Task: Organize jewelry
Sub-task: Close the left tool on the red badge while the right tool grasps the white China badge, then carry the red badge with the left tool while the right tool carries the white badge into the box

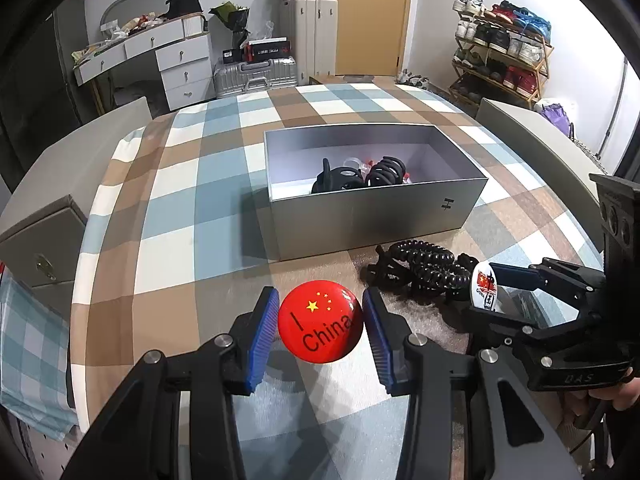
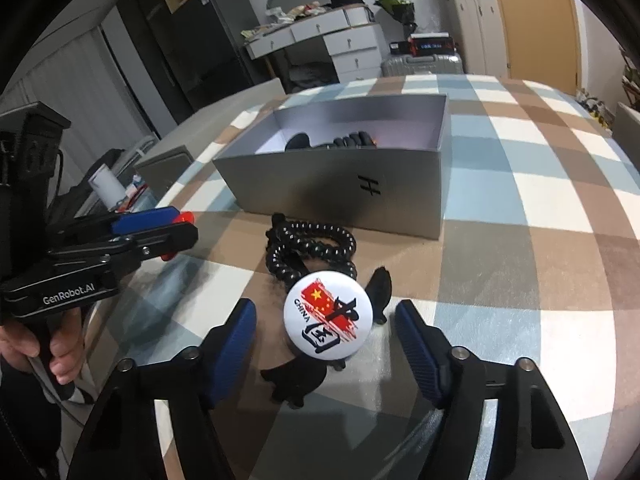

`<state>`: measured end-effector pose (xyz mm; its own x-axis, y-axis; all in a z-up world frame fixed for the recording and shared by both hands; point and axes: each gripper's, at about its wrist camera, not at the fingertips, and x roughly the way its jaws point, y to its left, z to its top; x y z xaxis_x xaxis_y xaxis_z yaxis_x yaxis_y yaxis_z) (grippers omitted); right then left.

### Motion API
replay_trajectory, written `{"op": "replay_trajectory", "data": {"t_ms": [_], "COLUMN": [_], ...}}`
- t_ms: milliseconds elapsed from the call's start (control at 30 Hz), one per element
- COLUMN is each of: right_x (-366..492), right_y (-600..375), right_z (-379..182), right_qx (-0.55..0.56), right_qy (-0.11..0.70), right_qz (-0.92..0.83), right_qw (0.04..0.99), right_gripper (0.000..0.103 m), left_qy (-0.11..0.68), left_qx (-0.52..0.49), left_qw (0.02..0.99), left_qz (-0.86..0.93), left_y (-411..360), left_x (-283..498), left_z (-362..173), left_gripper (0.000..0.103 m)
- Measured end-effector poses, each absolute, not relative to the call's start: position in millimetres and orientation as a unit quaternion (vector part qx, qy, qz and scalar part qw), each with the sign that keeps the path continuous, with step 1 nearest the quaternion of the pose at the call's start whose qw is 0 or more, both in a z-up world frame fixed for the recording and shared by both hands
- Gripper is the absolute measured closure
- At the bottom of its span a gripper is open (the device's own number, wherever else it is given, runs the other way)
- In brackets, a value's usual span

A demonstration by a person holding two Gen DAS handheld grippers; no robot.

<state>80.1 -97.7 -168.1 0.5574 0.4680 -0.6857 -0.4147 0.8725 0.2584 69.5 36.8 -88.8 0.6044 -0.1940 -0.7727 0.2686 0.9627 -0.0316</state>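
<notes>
While the red badge (image 1: 320, 321) sits clamped between the blue pads (image 1: 262, 334) of the left tool (image 1: 320, 320), lifted off the table (image 1: 168, 208) on the near side of the grey box (image 1: 372, 216), the white badge (image 2: 327, 315) lies between the fingers of the right tool (image 2: 326, 340) with clear gaps on both sides, so those jaws stand partly open and grip nothing. That white badge rests on top of black hair clips (image 2: 296, 380), just in front of a coiled black hair tie (image 2: 312, 248) that lies against the near wall of the box. Inside the box more black clips (image 1: 340, 178) and coiled ties (image 1: 386, 172) are gathered near its front wall. Both tools point downward and forward toward the box, the left one to the left of the right. A hand (image 2: 44, 348) wraps the grip of the left tool, seen at the left edge of the right wrist view.
</notes>
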Motion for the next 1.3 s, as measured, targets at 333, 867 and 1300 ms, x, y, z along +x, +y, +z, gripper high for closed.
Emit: {"op": "replay_trajectory", "data": {"t_ms": [333,867,1300], "right_x": [79,64,90], "right_y": [-106,-134,-137], "right_z": [-168,-137,-90], "right_qx": [0.051,0.108,0.096], "right_qy": [0.398,0.328,0.271], "right_qz": [0.248,0.268,0.288], "right_qw": [0.882,0.899,0.913], "right_gripper": [0.061,0.061,0.061], "left_qy": [0.433,0.41,0.373], "left_qx": [0.033,0.032,0.011], "left_qw": [0.891,0.901,0.916], "left_qz": [-0.133,-0.137,-0.15], "left_y": [40,36,22], "left_x": [66,70,103], "left_z": [-91,-72,-46], "left_gripper": [0.066,0.066,0.066]}}
